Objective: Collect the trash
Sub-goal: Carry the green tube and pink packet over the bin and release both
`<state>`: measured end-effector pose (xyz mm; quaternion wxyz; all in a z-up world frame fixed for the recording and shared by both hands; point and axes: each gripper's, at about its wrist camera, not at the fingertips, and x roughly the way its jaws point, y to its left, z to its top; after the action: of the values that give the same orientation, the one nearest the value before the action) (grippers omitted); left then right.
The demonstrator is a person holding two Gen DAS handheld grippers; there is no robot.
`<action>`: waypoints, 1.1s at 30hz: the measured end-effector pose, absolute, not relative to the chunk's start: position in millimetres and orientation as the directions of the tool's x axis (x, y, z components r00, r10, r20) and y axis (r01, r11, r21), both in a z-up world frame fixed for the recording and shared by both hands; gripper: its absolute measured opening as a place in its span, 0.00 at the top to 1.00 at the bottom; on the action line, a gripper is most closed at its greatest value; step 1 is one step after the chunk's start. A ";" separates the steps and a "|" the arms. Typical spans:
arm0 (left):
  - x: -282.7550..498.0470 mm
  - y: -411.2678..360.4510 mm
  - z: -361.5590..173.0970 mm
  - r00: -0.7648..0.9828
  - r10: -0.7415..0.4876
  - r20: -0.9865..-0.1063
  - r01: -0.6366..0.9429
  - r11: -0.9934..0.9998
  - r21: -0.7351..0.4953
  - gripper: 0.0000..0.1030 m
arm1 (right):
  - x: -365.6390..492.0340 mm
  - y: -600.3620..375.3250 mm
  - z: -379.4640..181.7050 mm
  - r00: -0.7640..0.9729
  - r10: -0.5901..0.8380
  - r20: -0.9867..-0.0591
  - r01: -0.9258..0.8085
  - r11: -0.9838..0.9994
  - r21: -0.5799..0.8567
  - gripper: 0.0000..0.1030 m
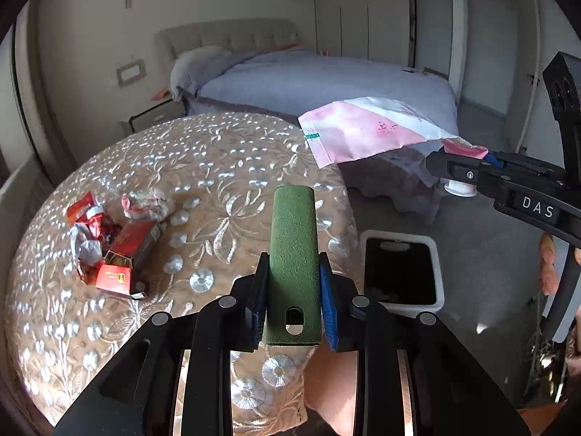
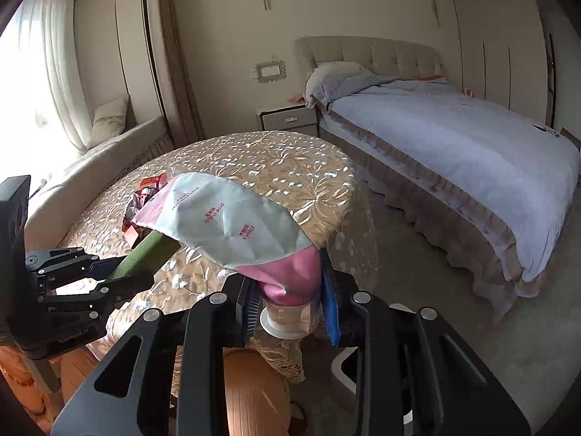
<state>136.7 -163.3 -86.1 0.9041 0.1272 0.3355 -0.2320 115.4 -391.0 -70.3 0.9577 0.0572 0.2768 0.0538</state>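
My left gripper is shut on a green felt-covered bar and holds it above the round table. My right gripper is shut on a pink and white pouch, gripped at its pink end, held in the air to the right of the table. In the left wrist view the pouch hangs off the right gripper, above and beyond a white trash bin on the floor. Red boxes and crumpled wrappers lie on the table's left side.
A bed with a grey cover stands beyond the table. A nightstand is by its head. A window seat with a cushion runs along the left. A wooden stool stands under the table edge. The floor is grey carpet.
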 end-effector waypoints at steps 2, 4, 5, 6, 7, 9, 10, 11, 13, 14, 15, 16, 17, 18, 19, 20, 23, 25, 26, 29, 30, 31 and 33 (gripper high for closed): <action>135.9 -177.0 -89.4 0.651 -0.352 -0.672 0.532 0.843 0.074 0.76 | 108.8 -405.1 -74.3 0.841 0.107 -0.530 -0.038 0.989 0.140 0.70; 136.7 -192.4 -92.7 0.634 -0.367 -0.681 0.557 0.827 0.073 0.76 | 103.9 -417.4 -79.1 0.838 0.077 -0.540 -0.002 0.990 0.138 0.70; 136.9 -200.0 -95.1 0.624 -0.374 -0.686 0.570 0.818 0.073 0.76 | 102.6 -422.7 -81.4 0.836 0.064 -0.545 0.014 0.990 0.138 0.70; 136.8 -208.3 -97.5 0.614 -0.381 -0.692 0.584 0.808 0.073 0.76 | 101.1 -427.1 -84.0 0.833 0.050 -0.550 0.030 0.990 0.135 0.70; 137.5 -216.4 -100.0 0.602 -0.388 -0.698 0.598 0.798 0.072 0.76 | 99.0 -433.2 -88.1 0.829 0.032 -0.558 0.050 0.990 0.130 0.70; 138.0 -234.4 -106.1 0.580 -0.398 -0.711 0.627 0.775 0.078 0.76 | 95.3 -443.4 -94.9 0.822 0.008 -0.569 0.078 0.989 0.128 0.70; 137.9 -243.0 -110.7 0.565 -0.403 -0.720 0.644 0.761 0.079 0.76 | 94.2 -449.2 -100.1 0.815 0.000 -0.579 0.094 0.987 0.132 0.70; 138.3 -252.2 -115.6 0.548 -0.406 -0.731 0.660 0.747 0.080 0.76 | 94.2 -453.4 -103.7 0.808 -0.004 -0.589 0.103 0.985 0.135 0.70; 139.2 -266.9 -126.4 0.517 -0.410 -0.751 0.688 0.721 0.079 0.76 | 93.5 -461.8 -113.6 0.794 -0.020 -0.607 0.125 0.984 0.131 0.70; 140.2 -274.0 -131.9 0.503 -0.409 -0.761 0.698 0.711 0.080 0.76 | 92.9 -467.1 -117.6 0.789 -0.026 -0.614 0.133 0.983 0.129 0.70; 141.9 -281.0 -137.4 0.492 -0.405 -0.771 0.706 0.703 0.082 0.76 | 93.3 -470.7 -121.2 0.783 -0.031 -0.622 0.141 0.982 0.128 0.70; 143.6 -287.7 -142.7 0.480 -0.402 -0.780 0.715 0.694 0.082 0.76 | 94.2 -474.8 -125.0 0.777 -0.034 -0.629 0.148 0.980 0.129 0.70; 145.4 -294.2 -147.7 0.467 -0.402 -0.787 0.724 0.685 0.080 0.76 | 94.8 -477.9 -129.7 0.771 -0.041 -0.635 0.157 0.979 0.127 0.70; 147.0 -299.6 -152.2 0.455 -0.401 -0.795 0.731 0.678 0.077 0.76 | 95.8 -480.4 -133.5 0.765 -0.049 -0.642 0.165 0.979 0.121 0.70; 149.5 -305.1 -156.7 0.444 -0.398 -0.803 0.738 0.671 0.075 0.76 | 96.9 -483.2 -137.6 0.759 -0.053 -0.649 0.170 0.978 0.119 0.70; 151.6 -310.8 -161.5 0.433 -0.397 -0.809 0.745 0.663 0.073 0.76 | 98.5 -486.6 -142.0 0.751 -0.052 -0.658 0.176 0.977 0.124 0.70; 159.4 -327.7 -176.5 0.397 -0.390 -0.831 0.766 0.640 0.065 0.76 | 104.7 -496.2 -155.8 0.728 -0.057 -0.684 0.192 0.974 0.124 0.70; 161.2 -338.8 -185.4 0.377 -0.381 -0.844 0.777 0.626 0.065 0.76 | 109.5 -500.2 -163.7 0.713 -0.057 -0.699 0.202 0.971 0.126 0.70; 164.1 -343.7 -190.5 0.366 -0.376 -0.851 0.782 0.620 0.063 0.76 | 112.4 -503.6 -169.5 0.703 -0.059 -0.709 0.207 0.970 0.125 0.70; 171.8 -358.8 -205.9 0.325 -0.368 -0.871 0.798 0.601 0.044 0.76 | 121.5 -511.0 -185.6 0.672 -0.064 -0.738 0.218 0.969 0.115 0.70; 175.3 -363.1 -212.0 0.314 -0.361 -0.878 0.800 0.598 0.040 0.76 | 124.6 -512.2 -190.0 0.661 -0.068 -0.747 0.221 0.969 0.108 0.70; 177.3 -367.4 -218.2 0.304 -0.353 -0.885 0.804 0.594 0.039 0.76 | 128.9 -514.6 -197.2 0.646 -0.072 -0.760 0.224 0.970 0.099 0.70; 182.8 -376.1 -231.2 0.271 -0.346 -0.898 0.810 0.586 0.019 0.76 | 136.8 -518.4 -209.5 0.617 -0.074 -0.783 0.227 0.970 0.088 0.70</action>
<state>182.8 -376.1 -231.2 0.7576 0.2483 0.4679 -0.3815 136.8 -518.4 -209.5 0.8948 0.0893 0.4294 -0.0840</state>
